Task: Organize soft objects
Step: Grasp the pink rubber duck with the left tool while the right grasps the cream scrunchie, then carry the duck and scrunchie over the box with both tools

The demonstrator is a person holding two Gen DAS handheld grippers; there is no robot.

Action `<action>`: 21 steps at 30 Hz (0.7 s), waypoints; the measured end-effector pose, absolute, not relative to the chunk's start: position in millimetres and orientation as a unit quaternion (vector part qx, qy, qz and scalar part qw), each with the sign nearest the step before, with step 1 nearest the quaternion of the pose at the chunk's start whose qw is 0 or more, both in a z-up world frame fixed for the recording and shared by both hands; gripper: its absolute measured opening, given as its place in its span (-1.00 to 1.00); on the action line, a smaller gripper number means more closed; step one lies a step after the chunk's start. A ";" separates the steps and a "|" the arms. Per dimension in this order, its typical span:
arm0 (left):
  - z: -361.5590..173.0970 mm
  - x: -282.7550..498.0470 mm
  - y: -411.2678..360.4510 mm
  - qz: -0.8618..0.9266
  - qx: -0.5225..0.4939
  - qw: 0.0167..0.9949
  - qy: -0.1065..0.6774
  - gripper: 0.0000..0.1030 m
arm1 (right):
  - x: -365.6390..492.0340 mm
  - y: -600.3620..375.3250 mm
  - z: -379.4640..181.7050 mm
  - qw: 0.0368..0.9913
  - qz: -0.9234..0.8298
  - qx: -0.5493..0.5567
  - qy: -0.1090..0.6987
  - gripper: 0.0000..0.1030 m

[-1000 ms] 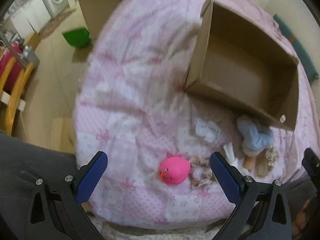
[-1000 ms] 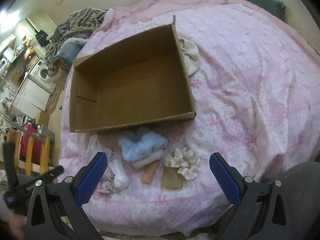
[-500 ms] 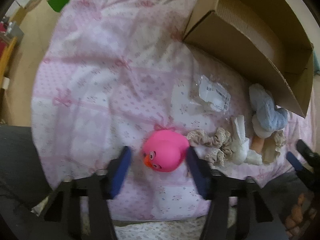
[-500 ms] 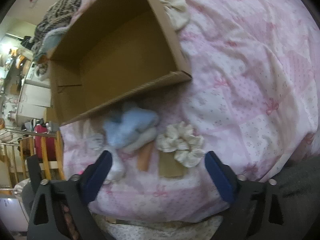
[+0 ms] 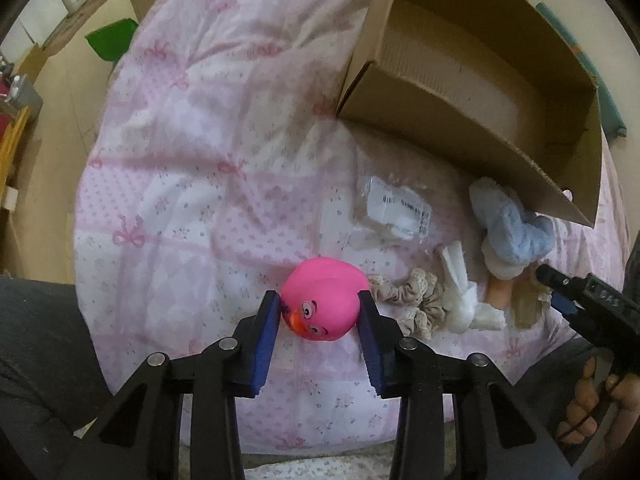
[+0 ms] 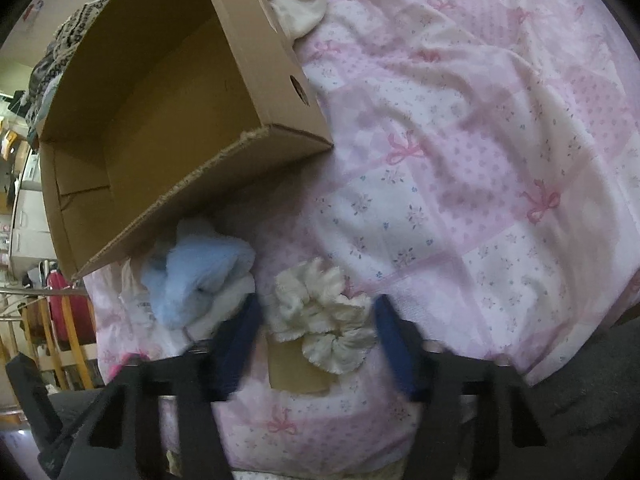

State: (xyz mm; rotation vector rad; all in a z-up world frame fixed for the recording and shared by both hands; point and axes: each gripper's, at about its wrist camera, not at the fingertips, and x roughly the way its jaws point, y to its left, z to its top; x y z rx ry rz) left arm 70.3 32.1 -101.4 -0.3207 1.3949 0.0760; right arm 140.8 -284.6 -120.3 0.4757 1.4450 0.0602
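My left gripper (image 5: 320,300) is shut on a pink rubber duck (image 5: 324,304) that lies on the pink bedspread (image 5: 192,152). Right of it lie a beige lace scrunchie (image 5: 416,304), a white cloth (image 5: 460,296) and a blue fluffy sock (image 5: 512,228). My right gripper (image 6: 318,316) straddles a cream scrunchie (image 6: 324,316) on a brown card (image 6: 296,368); its blue pads stand at either side, blurred, touching or nearly so. The blue sock (image 6: 196,276) lies just left of it. The open cardboard box (image 6: 160,92) stands behind, with nothing seen inside.
A clear plastic packet (image 5: 396,208) lies in front of the box (image 5: 472,76). A cream cloth (image 6: 296,4) lies behind the box's right wall. The bed's edge drops off to the floor at the left, with a green bin (image 5: 112,42) and furniture there.
Both grippers came down and forward. The left one closed from wide open onto the pink duck. The right one narrowed around the cream scrunchie.
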 end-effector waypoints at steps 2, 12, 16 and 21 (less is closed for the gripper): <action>-95.2 70.6 31.6 0.038 -0.139 0.760 0.634 -0.32 | 140.1 -281.8 -122.3 0.728 0.025 0.210 0.652 -0.26; -77.2 65.6 32.9 0.046 -0.138 0.769 0.623 -0.32 | 123.4 -287.9 -95.4 0.765 0.038 0.214 0.606 -0.59; -72.7 63.4 41.9 0.048 -0.139 0.775 0.615 -0.32 | 118.8 -287.5 -79.6 0.782 0.060 0.227 0.578 -0.59; -55.9 64.0 46.5 0.037 -0.142 0.790 0.596 -0.32 | 111.5 -281.2 -58.2 0.791 0.093 0.232 0.558 -0.59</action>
